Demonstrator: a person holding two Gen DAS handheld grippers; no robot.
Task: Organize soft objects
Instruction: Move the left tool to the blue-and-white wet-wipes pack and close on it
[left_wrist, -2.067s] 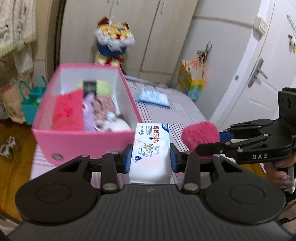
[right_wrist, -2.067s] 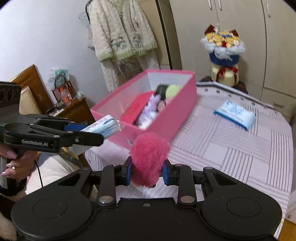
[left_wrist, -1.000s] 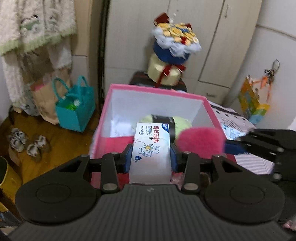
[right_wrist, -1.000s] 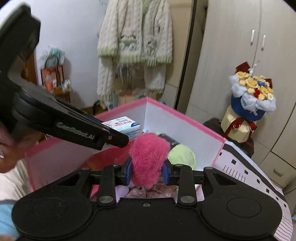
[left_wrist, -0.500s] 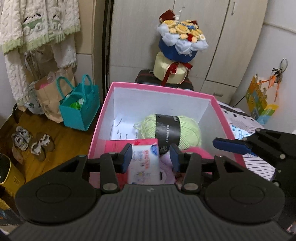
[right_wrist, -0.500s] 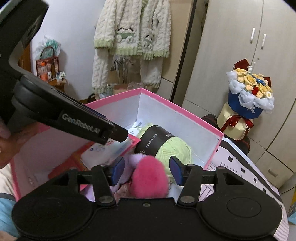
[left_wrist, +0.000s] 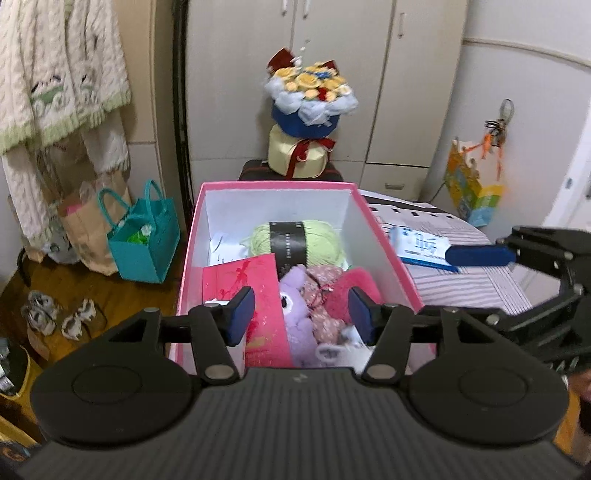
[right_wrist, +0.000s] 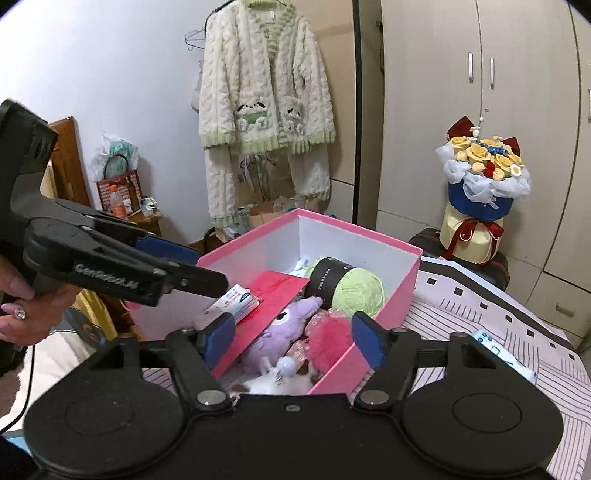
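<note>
A pink box stands on the bed. In it lie a green yarn ball, a red packet, a purple plush, a pink fluffy ball and a white tissue pack. My left gripper is open and empty above the box's near end. My right gripper is open and empty over the box. A second tissue pack lies on the striped bed cover to the right of the box.
A flower bouquet stands on a dark case behind the box, before the wardrobe. A teal bag and shoes sit on the wooden floor to the left. A knitted robe hangs on the wall.
Both grippers carried their loads over the box and opened. The tissue pack and the pink fluffy ball dropped into the box. Both grippers have since pulled back a little.
</note>
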